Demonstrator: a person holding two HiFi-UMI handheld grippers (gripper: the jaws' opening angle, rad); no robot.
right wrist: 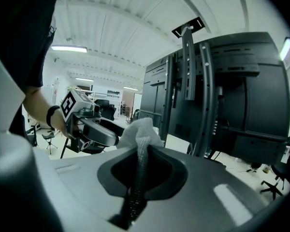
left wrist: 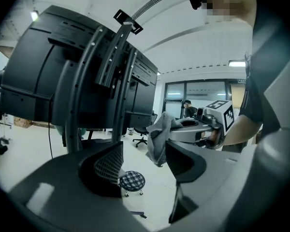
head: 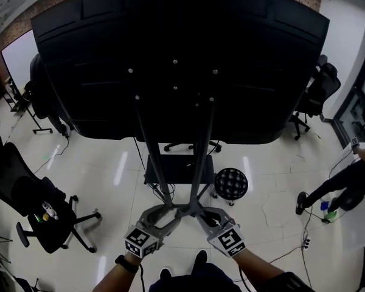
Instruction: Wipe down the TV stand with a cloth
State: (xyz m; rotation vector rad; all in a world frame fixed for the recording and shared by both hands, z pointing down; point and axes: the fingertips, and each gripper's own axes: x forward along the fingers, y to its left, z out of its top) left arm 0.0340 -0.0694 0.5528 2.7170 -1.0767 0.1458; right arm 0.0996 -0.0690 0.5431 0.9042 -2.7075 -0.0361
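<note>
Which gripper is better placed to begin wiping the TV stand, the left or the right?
Right. The right gripper is shut on the cloth, near the stand. The left gripper is open and holds nothing.

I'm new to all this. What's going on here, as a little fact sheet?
Setting: office, behind a TV on a stand
Left gripper: open, empty
Right gripper: shut on a cloth
Cloth: pale, bunched above the jaws
Cloth touching stand: cannot tell
Nearby: stool, chair
</note>
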